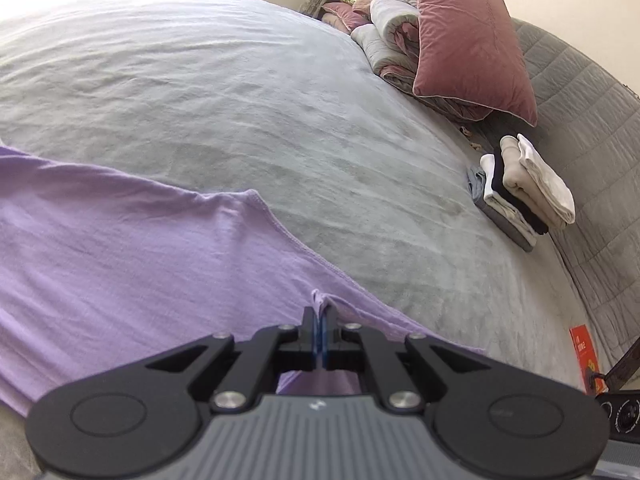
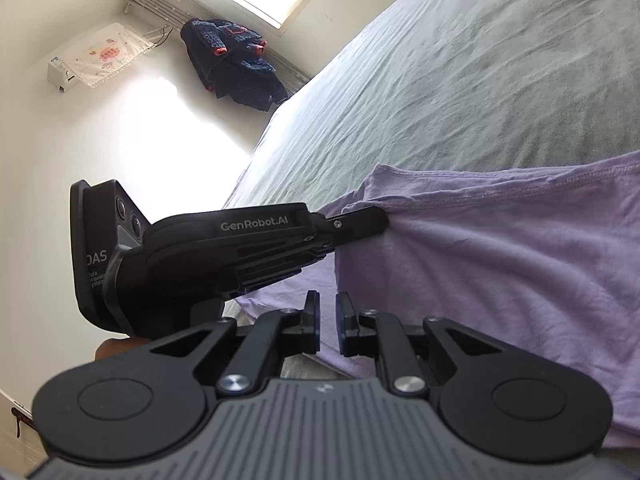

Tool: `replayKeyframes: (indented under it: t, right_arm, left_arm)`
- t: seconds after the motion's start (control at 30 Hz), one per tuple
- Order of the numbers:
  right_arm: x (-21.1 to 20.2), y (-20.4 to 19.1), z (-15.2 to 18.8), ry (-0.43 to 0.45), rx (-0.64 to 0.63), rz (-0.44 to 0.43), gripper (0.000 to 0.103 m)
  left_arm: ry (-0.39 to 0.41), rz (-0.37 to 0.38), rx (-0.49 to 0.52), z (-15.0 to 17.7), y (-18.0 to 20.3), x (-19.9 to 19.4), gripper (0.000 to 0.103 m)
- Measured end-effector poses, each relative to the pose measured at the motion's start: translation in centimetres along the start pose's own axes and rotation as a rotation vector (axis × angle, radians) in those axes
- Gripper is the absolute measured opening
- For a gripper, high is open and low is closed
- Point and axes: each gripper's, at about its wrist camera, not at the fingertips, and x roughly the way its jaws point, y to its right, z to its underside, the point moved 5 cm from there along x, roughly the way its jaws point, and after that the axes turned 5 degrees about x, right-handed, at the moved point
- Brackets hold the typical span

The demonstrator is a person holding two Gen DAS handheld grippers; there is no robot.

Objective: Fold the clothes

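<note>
Lilac shirt [image 1: 120, 248] lies partly spread on the bed [image 1: 240, 80], unfolded; we note a folded stack [image 1: 520, 192] at right. Left gripper [image 1: 320, 312] jaws are clenched on its hem, while right gripper [image 2: 328, 308] jaws stand slightly parted, grasping nothing.

A wide bed with a wrinkled grey sheet [image 1: 240, 100] carries a spread lilac cotton shirt [image 1: 120, 260], a stack of folded clothes [image 1: 524, 188] and a dusty-pink velvet pillow [image 1: 468, 36] on folded grey quilts [image 1: 390, 36].

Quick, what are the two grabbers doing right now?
Left gripper: shut, pinching the purple shirt.
Right gripper: open, holding nothing.
</note>
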Motion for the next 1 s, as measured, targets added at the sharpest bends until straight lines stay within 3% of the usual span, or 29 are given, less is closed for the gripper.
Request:
replayKeyframes:
  t: [0.07,0.13,0.17,0.37,0.57,0.63,0.77,0.87,0.93,1.0]
  right_arm:
    - [-0.6,0.9,-0.5,0.008,0.028,0.028,0.023]
    - [-1.1,1.9,-1.1,0.028,0.082,0.039,0.050]
    - [-1.3,2.3,-1.3,0.032,0.108,0.040,0.052]
    - [-1.1,4.4,-1.7,-0.021,0.311,0.016,0.052]
    - [-1.8,6.6,-2.2,-0.038,0.505,-0.036,0.052]
    - [-2.2,6.6,-2.2,-0.047,0.506,-0.028,0.052]
    - [-2.6,6.2,-2.2,-0.067,0.463,0.009,0.052]
    - [-2.2,5.5,-1.8,-0.080,0.372,0.097,0.040]
    - [-2.0,5.2,-1.4,-0.088,0.300,0.159,0.018]
    - [-2.1,5.2,-1.0,-0.093,0.250,0.191,0.009]
  left_arm:
    - [0.005,0.026,-0.040,0.6,-0.8,0.5,0.002]
    - [0.011,0.058,-0.068,1.2,-1.1,1.0,0.002]
    - [0.015,0.069,-0.076,1.4,-1.2,1.2,0.002]
    - [0.009,0.164,-0.060,1.6,0.0,1.7,0.003]
    - [-0.039,0.287,0.053,2.8,2.2,1.8,0.035]
    - [-0.052,0.322,0.085,3.1,2.8,1.7,0.046]
    - [-0.094,0.362,0.159,4.1,3.8,1.6,0.059]
    - [-0.119,0.368,0.210,5.1,4.4,1.6,0.061]
    - [-0.120,0.373,0.211,5.3,4.2,1.3,0.061]
    - [-0.116,0.380,0.199,5.2,3.6,0.6,0.061]
